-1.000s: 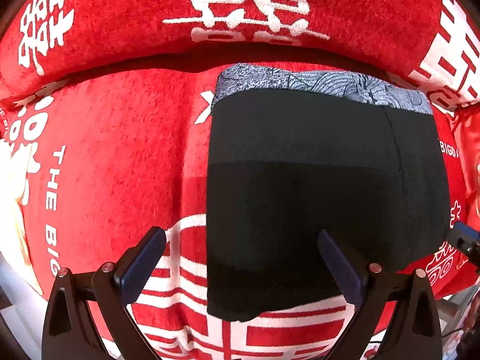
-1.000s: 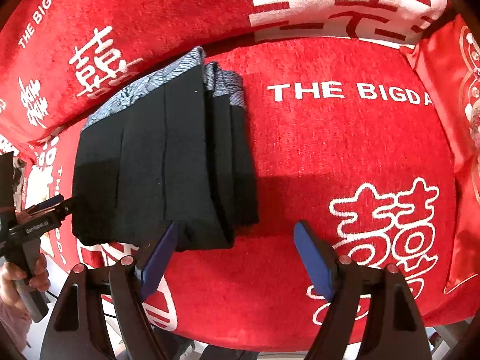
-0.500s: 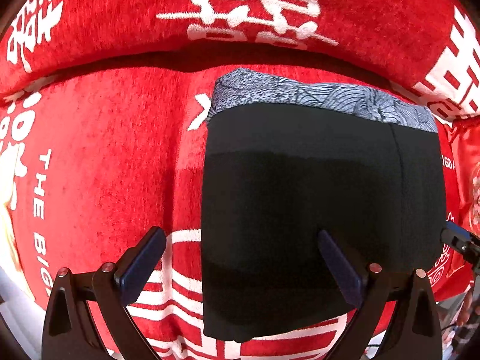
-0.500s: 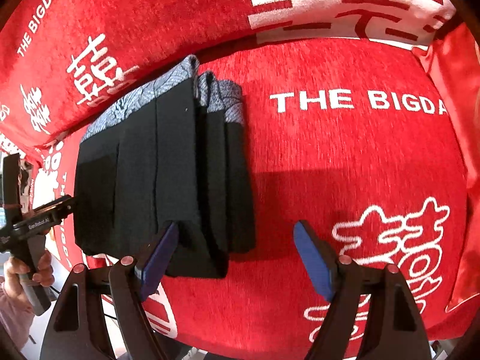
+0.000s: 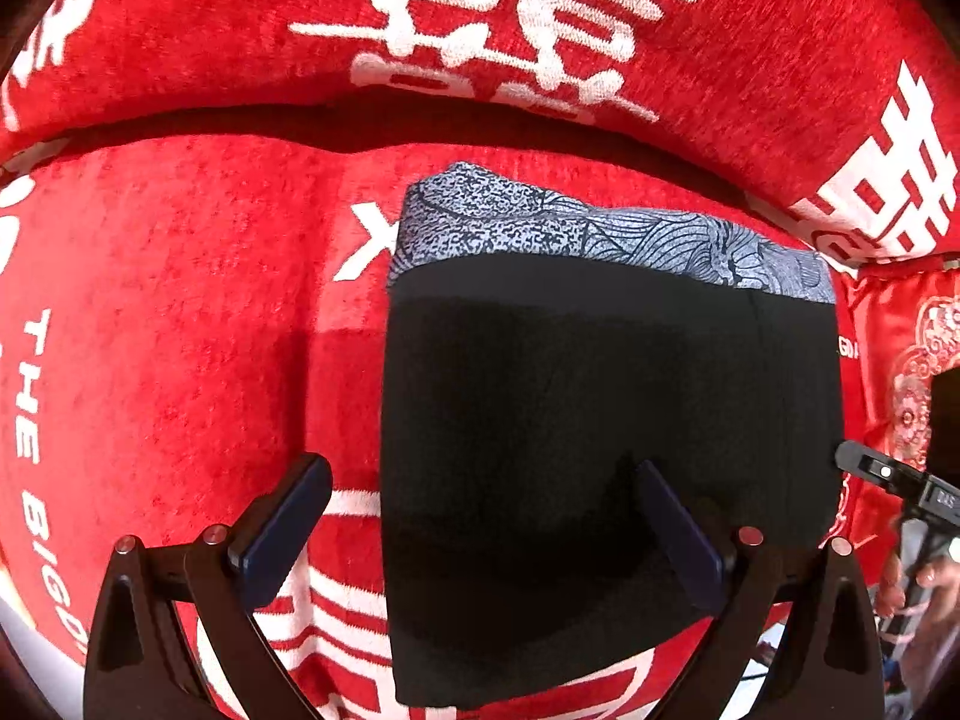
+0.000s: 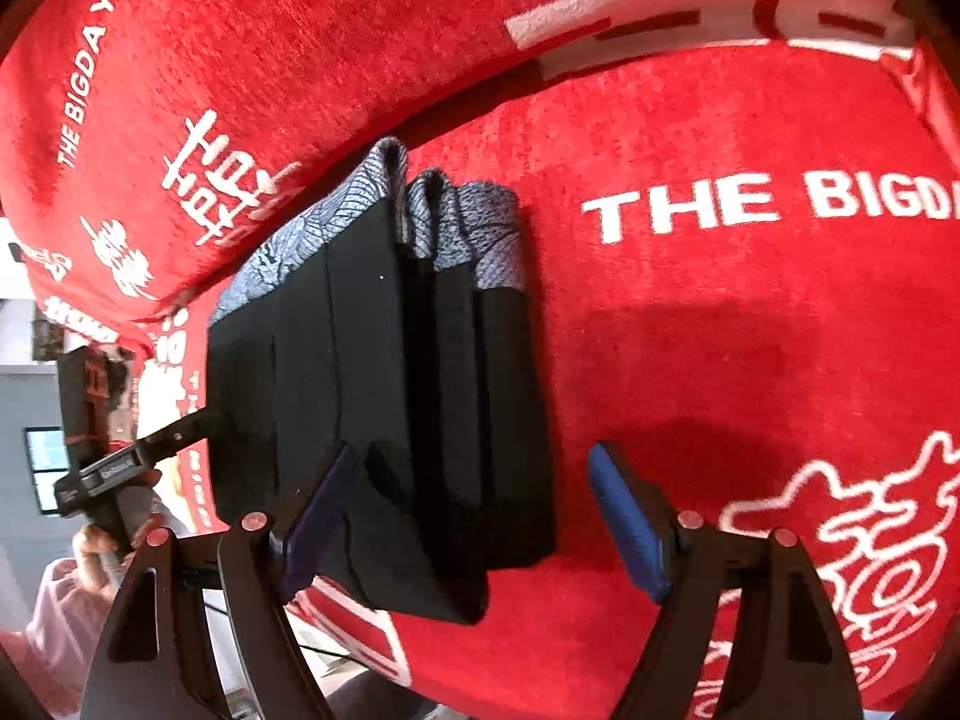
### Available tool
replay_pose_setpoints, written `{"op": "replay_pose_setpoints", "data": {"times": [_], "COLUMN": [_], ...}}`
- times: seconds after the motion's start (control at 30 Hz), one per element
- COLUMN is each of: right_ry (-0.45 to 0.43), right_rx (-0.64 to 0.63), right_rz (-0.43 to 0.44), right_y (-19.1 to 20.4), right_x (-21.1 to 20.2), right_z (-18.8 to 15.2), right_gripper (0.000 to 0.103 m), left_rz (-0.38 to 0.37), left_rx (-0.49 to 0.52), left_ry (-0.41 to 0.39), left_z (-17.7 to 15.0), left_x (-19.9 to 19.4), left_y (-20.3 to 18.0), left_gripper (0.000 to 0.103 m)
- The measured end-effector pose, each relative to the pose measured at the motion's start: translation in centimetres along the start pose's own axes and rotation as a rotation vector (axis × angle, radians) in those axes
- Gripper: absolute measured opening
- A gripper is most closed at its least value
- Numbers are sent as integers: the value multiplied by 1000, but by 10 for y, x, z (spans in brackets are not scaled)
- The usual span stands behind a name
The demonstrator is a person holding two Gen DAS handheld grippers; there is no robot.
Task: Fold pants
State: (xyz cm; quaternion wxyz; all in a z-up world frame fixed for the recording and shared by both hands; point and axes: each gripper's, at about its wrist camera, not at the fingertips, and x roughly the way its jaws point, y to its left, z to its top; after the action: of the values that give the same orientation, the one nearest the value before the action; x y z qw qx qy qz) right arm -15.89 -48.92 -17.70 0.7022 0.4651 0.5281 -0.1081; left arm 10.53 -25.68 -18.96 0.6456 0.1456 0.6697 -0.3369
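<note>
Black pants (image 5: pixel 606 450) with a grey patterned waistband (image 5: pixel 600 231) lie folded in a flat stack on a red seat cushion (image 5: pixel 180 330). In the right wrist view the pants (image 6: pixel 384 396) show several folded layers. My left gripper (image 5: pixel 480 531) is open and empty, its jaws straddling the near left part of the pants, just above them. My right gripper (image 6: pixel 474 531) is open and empty over the near right edge of the stack. Each gripper shows in the other's view, the right gripper at the right edge (image 5: pixel 888 477) and the left gripper at the left (image 6: pixel 132 462).
A red back cushion (image 5: pixel 480 30) with white characters rises behind the seat. A red embroidered cushion (image 5: pixel 912 360) lies to the right. The seat's front edge (image 6: pixel 360 648) drops off just below the pants. The seat spreads red to the right of the pants (image 6: pixel 750 330).
Both grippers have moved in closer to the pants, which now look larger. The pants lie as before. Both grippers stayed open.
</note>
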Motion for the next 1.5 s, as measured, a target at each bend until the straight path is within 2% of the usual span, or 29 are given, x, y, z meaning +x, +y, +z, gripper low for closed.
{"op": "replay_pose_setpoints", "data": {"times": [0.17, 0.23, 0.33, 0.47, 0.53, 0.6, 0.67, 0.77, 0.9, 1.13, 1.23, 1.3, 1.37, 1.4, 1.43, 1.47, 1.5], "right_ry": [63, 73, 94, 91, 92, 91, 88, 85, 82, 121, 131, 135, 142, 140, 132, 109, 93], "right_rx": [45, 40, 10, 10, 38, 38, 46, 39, 55, 76, 87, 88, 95, 83, 66, 40, 25], "right_rz": [129, 180, 263, 323, 304, 253, 248, 269, 342, 418, 422, 409, 361, 331, 296, 260, 234], "right_y": [-12, -15, -20, -23, -24, -20, -17, -9, -3, 4, 6, 0, -7, -10, -11, -12, -13], "right_x": [23, 31, 45, 52, 52, 50, 47, 40, 28, 5, 6, 12, 28, 34, 40, 43, 45], "right_z": [14, 18, 26, 34, 34, 33, 32, 32, 29, -7, -31, -47, -59, -63, -65, -67, -67], "right_gripper": [82, 83, 84, 85, 79, 60, 50, 43, 40, 40, 40, 40, 41, 45, 48, 55, 64], "left_rz": [-84, -142, -181, -230, -243, -249, -247, -230, -218, -170, -160, -167, -137, -135, -140, -136, -130], "left_rx": [5, 18, 48, 39, 22, 25, 33, 31, 35, 38, 29, 22, 44, 39, 34, 36, 37], "left_ry": [42, 50, 51, 61, 58, 26, -11, -43, -68, -71, -43, -13, 0, -6, -33, -41, -42], "left_z": [10, 12, 11, 14, 13, 10, 5, 0, -11, -58, -79, -90, -100, -102, -103, -102, -100], "left_x": [20, 26, 33, 43, 45, 39, 28, 14, -12, -54, -50, -34, -16, -9, -6, -4, -1], "left_y": [11, 12, 9, 6, 6, 2, 0, -1, -6, -18, -10, -2, 9, 16, 22, 25, 28], "left_gripper": [101, 101, 101, 102, 100, 91, 76, 63, 58, 59, 59, 59, 70, 76, 89, 97, 100]}}
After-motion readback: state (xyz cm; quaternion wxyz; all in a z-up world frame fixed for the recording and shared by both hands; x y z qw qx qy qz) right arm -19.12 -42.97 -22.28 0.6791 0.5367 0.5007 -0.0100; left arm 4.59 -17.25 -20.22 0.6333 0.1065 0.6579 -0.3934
